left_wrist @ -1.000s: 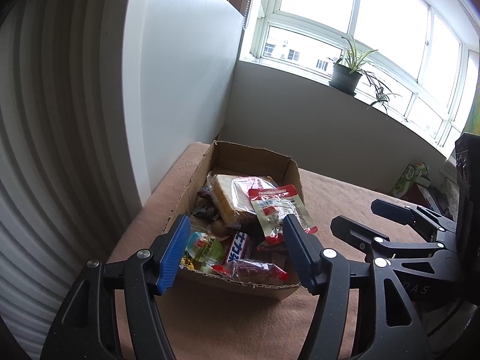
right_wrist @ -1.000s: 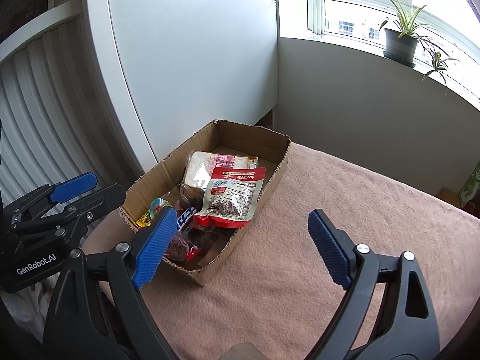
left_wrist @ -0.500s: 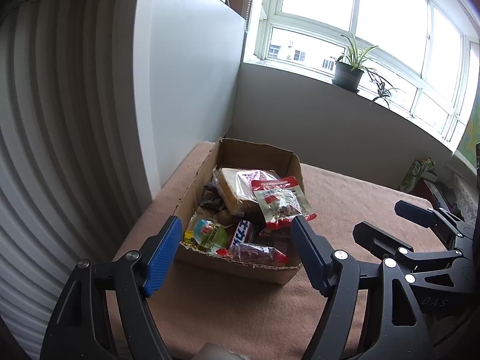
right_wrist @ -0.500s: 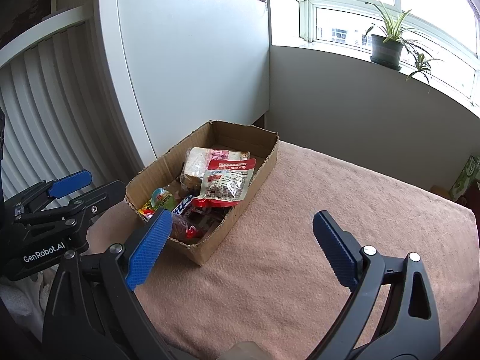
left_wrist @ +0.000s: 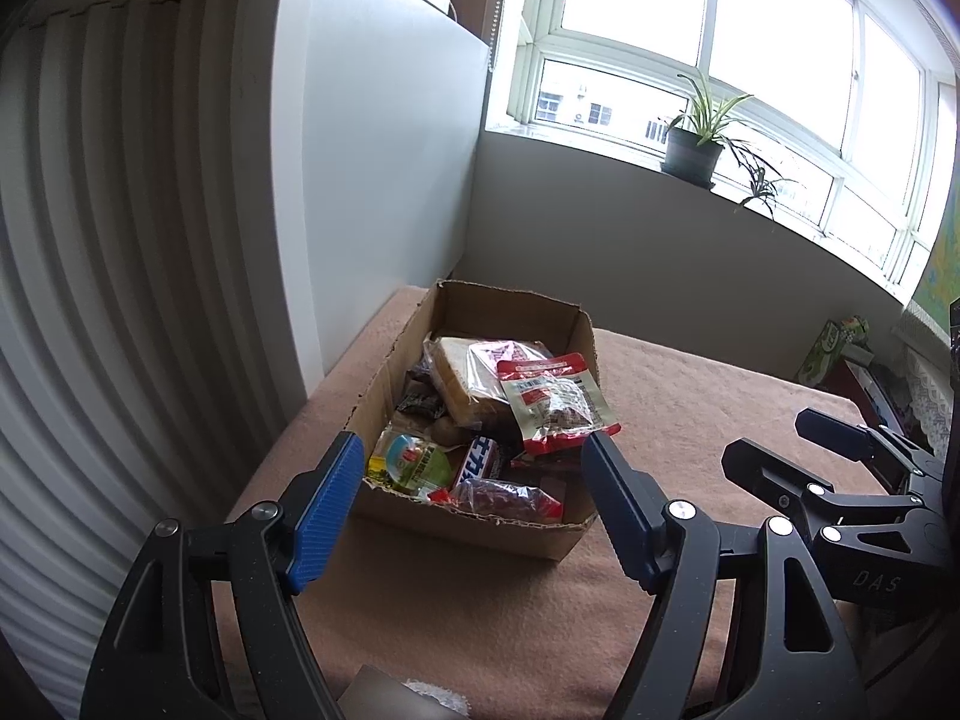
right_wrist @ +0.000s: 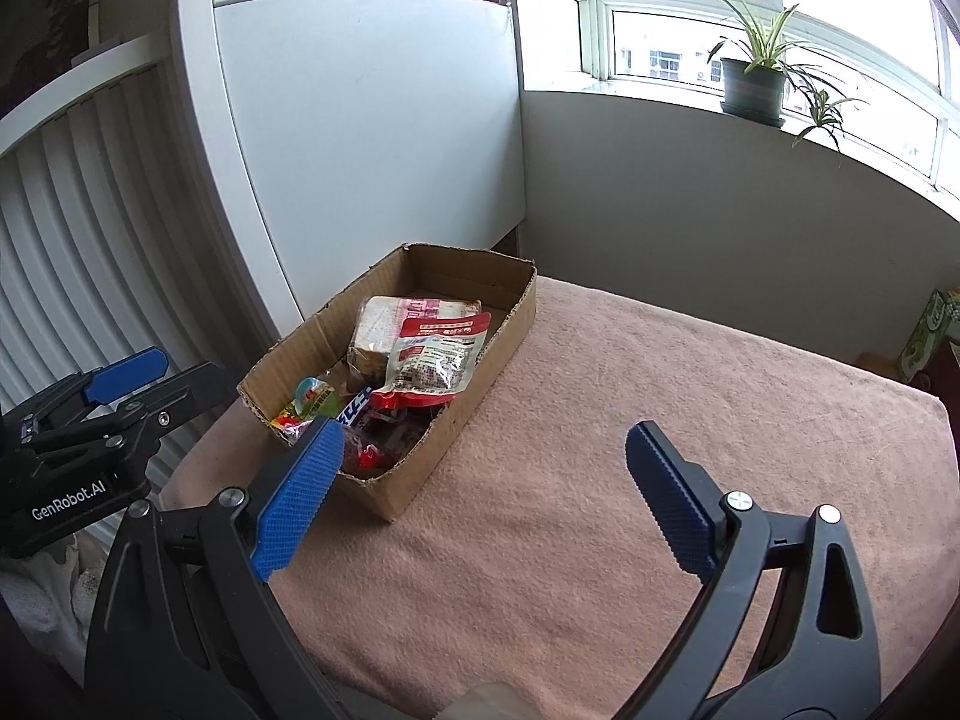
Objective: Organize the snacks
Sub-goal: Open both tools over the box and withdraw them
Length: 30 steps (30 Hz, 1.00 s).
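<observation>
Both tongs point(left_wrist: 474, 504) point(right_wrist: 486, 468) farther from snack box point(right_wrist: 474, 372) than before.

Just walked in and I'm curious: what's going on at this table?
Someone is sorting snacks with two handheld grippers. A cardboard box on the pink-covered table holds a bread pack, a red-and-clear pouch and other snacks. The left gripper and the right gripper both have their jaws open and empty, short of the box.

There's a leafy green spider plant in a dark round pot point(left_wrist: 693, 155) up on the windowsill, a fuzzy pinkish-brown tablecloth point(right_wrist: 660, 420), and a green printed carton point(right_wrist: 927, 339) past its far edge.
</observation>
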### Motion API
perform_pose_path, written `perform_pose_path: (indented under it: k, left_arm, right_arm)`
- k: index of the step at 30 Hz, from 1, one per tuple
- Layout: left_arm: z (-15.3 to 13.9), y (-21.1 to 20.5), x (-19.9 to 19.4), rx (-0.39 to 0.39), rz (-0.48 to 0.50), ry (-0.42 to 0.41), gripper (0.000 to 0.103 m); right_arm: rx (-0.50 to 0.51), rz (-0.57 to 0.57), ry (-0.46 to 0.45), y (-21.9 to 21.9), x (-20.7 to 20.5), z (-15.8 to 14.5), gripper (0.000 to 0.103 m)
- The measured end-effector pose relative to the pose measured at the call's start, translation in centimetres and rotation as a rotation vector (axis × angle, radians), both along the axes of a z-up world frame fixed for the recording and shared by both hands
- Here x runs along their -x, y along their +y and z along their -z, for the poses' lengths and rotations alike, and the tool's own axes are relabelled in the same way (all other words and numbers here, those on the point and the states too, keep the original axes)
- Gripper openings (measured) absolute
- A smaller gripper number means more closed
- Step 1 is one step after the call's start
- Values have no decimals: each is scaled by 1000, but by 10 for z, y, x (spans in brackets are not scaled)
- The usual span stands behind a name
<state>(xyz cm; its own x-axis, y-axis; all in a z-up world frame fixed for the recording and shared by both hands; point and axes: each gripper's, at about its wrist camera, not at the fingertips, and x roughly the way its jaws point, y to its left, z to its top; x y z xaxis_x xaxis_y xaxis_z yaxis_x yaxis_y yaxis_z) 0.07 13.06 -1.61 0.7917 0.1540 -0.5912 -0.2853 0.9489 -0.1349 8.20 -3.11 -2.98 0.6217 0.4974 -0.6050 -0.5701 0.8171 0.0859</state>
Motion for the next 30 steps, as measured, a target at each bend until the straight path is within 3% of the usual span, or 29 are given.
perform_pose_path:
  k: [30]
  left_arm:
    - [-3,-7,3,12,13,1,75]
  right_arm:
    - [3,14,9,-7,0,1,97]
